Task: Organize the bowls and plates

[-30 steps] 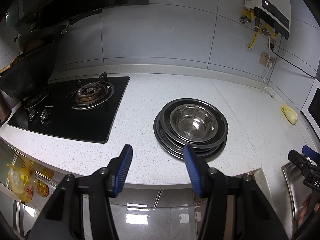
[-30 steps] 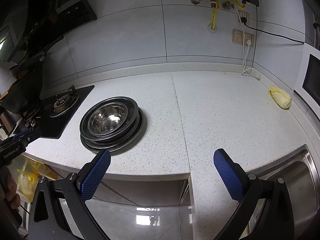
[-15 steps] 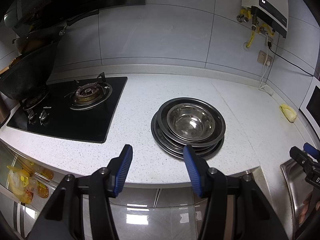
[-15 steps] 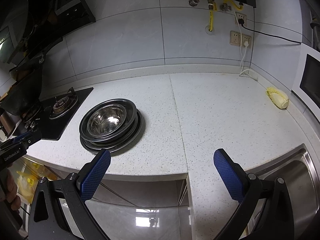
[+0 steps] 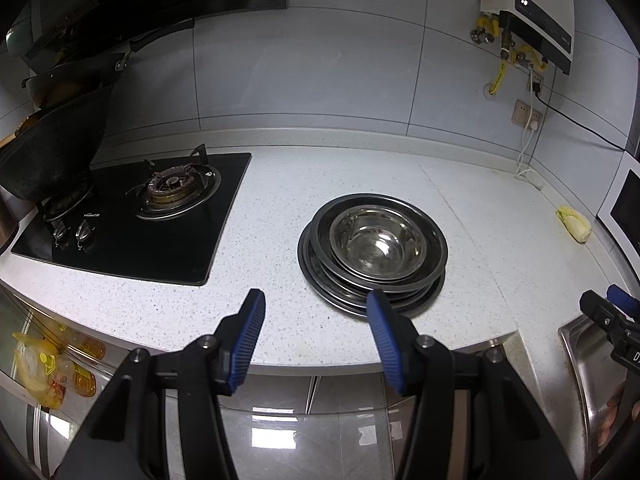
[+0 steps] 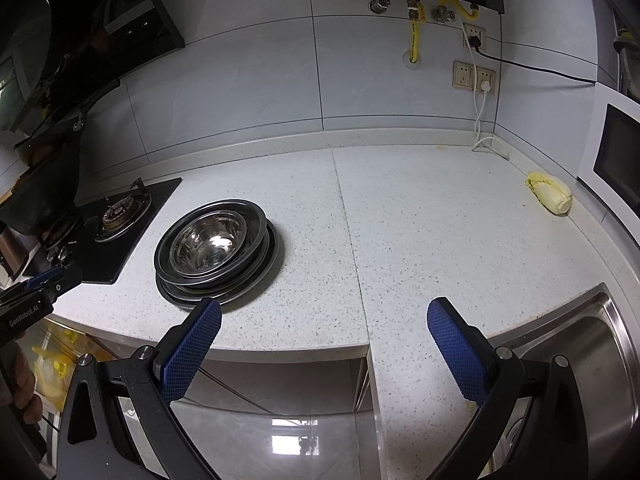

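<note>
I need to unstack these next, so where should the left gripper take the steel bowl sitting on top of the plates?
Grip the bowl by its thin rim at the near edge, coming from the counter's front with one finger inside and one outside. It sits upright, nested in the plates, so its wall is mostly hidden. The left gripper is open, in front of it.

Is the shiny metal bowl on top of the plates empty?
Empty. The shiny steel bowl sits upright on the stack of dark metal plates, and both views show only its bare, reflective bottom.
</note>
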`<control>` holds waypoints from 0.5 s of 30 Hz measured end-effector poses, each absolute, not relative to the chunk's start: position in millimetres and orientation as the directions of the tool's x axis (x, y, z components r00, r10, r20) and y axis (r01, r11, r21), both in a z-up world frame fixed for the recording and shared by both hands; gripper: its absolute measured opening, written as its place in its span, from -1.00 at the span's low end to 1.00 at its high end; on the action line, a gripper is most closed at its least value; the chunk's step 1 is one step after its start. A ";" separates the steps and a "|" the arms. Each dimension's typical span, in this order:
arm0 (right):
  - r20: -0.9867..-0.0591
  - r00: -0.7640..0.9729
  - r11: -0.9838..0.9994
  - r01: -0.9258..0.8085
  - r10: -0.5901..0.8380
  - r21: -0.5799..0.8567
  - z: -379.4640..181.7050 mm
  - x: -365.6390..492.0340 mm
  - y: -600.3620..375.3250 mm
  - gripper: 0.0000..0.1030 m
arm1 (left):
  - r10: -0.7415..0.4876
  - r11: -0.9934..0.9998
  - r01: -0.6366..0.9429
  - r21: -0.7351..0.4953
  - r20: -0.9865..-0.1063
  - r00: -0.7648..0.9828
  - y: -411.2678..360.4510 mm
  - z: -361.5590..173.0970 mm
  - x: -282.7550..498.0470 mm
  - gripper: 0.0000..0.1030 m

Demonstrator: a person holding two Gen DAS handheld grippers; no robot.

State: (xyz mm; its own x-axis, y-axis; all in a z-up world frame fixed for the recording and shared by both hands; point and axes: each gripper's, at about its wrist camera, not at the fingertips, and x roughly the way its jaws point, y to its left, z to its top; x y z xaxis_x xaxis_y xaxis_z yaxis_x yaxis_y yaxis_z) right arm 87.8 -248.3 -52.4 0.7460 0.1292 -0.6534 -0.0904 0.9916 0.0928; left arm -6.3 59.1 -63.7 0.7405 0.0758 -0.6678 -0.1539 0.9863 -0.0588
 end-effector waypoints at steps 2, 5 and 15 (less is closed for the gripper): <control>-0.653 0.746 0.992 -0.090 0.129 0.093 -52.3 87.8 -248.4 0.97 | 0.075 0.986 -0.153 -0.059 -0.668 0.740 58.7 -64.0 -6.2 -0.01; -0.655 0.745 0.992 -0.089 0.129 0.095 -52.2 88.3 -248.8 0.97 | 0.072 0.987 -0.151 -0.061 -0.668 0.740 57.7 -64.0 -5.7 -0.01; -0.656 0.744 0.992 -0.086 0.127 0.094 -51.9 86.8 -250.6 0.97 | 0.064 0.988 -0.142 -0.064 -0.667 0.743 54.0 -63.7 -6.1 -0.01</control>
